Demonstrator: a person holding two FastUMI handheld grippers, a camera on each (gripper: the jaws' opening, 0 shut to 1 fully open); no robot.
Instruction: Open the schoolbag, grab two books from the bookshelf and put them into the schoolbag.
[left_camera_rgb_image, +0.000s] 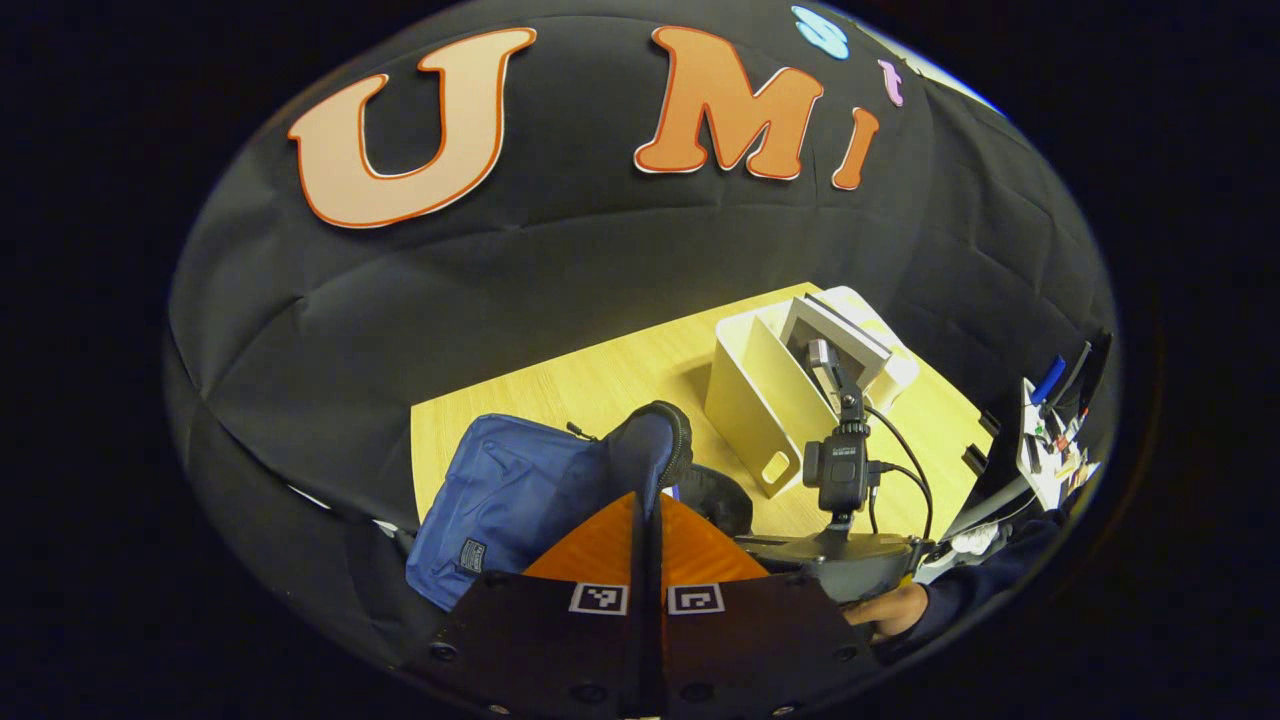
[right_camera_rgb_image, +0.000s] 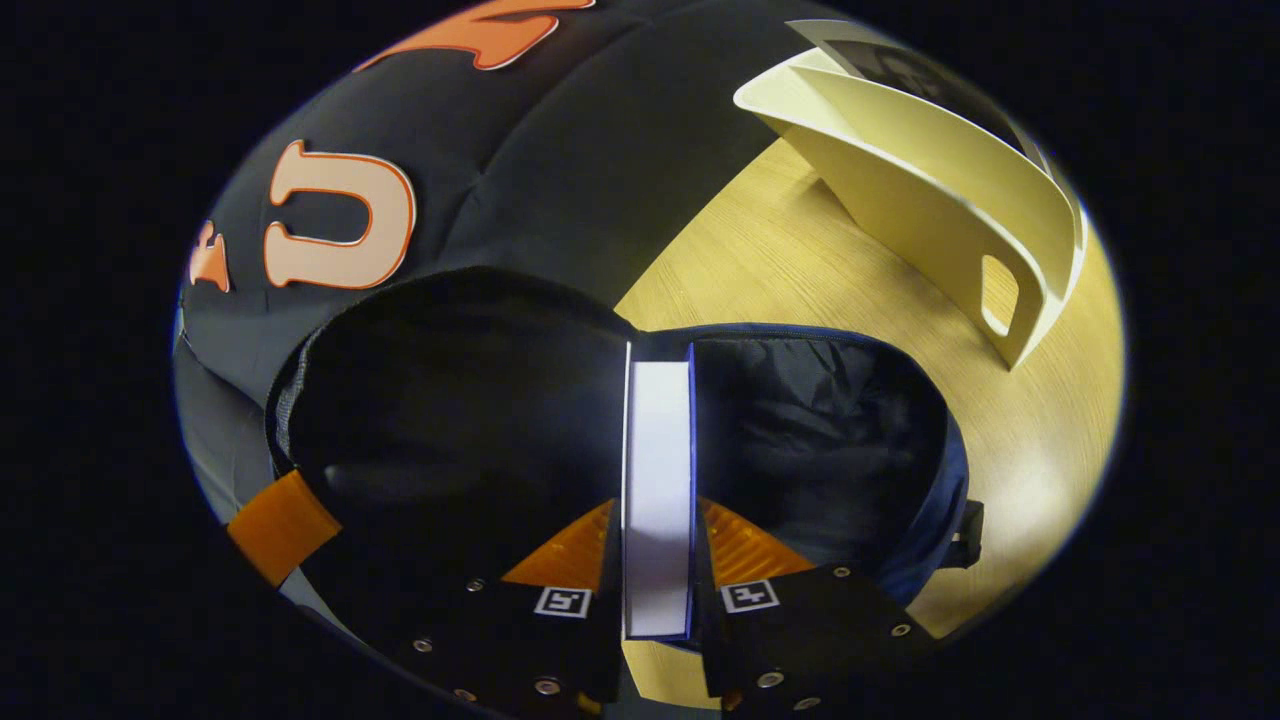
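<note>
The blue schoolbag (left_camera_rgb_image: 510, 495) lies on the wooden table (left_camera_rgb_image: 610, 385). My left gripper (left_camera_rgb_image: 645, 525) is shut on its raised flap (left_camera_rgb_image: 655, 445), holding the bag open. In the right gripper view, my right gripper (right_camera_rgb_image: 657, 505) is shut on a book (right_camera_rgb_image: 657, 430) with white page edges and a blue cover. The book stands upright over the bag's dark open mouth (right_camera_rgb_image: 830, 440), lower end inside the rim (right_camera_rgb_image: 800, 333). The cream bookshelf (left_camera_rgb_image: 765, 400) stands behind the bag with another book (left_camera_rgb_image: 835, 335) in it. A hand (left_camera_rgb_image: 885, 610) holds the right gripper's body (left_camera_rgb_image: 840, 560).
The cream bookshelf (right_camera_rgb_image: 930, 190) stands to the right of the bag, with bare table (right_camera_rgb_image: 800, 260) between them. A finger of the left gripper (right_camera_rgb_image: 283, 525) sits at the bag's left rim. A stand with pens and small items (left_camera_rgb_image: 1050, 440) is at the far right.
</note>
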